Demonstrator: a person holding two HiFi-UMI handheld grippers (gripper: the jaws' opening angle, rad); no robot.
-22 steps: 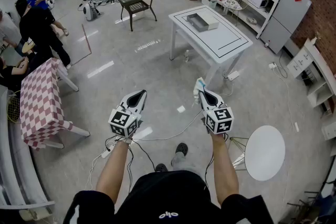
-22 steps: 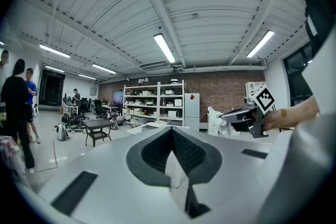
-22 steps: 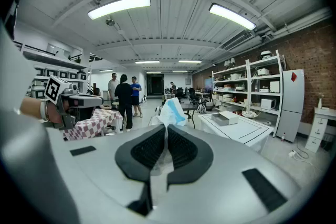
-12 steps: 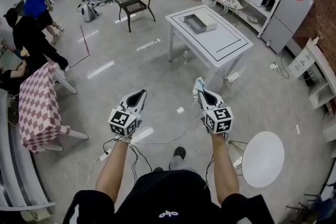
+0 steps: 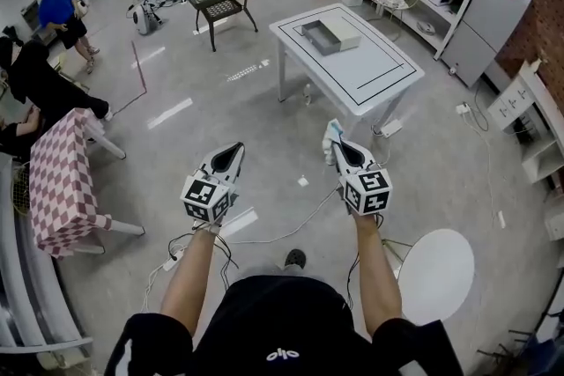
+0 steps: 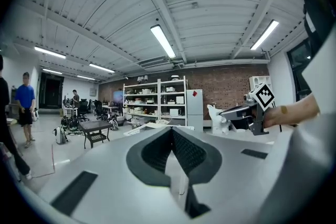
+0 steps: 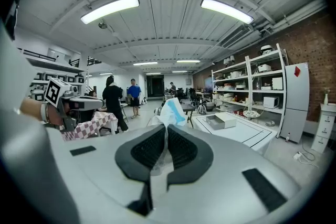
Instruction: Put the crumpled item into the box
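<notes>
Crumpled item (image 7: pixel 169 110): thin, white with a blue patch; pinched in right gripper (image 5: pixel 338 147), held in the air over the floor (image 5: pixel 220 110), well apart from the box (image 5: pixel 328 34).
Item axis: long axis runs along the fingers; free end sticks out past the fingertips, pointing forward and a bit up, toward the table (image 5: pixel 379 75).
Right fingers (image 7: pixel 185 152): clamped on the item.
Left gripper (image 5: pixel 231 156): fingers pressed together, nothing between them; held beside the right gripper.
Box: open top, grey, on the far part of the white table.
Left edge: checkered table (image 5: pixel 62 180), people near it.
</notes>
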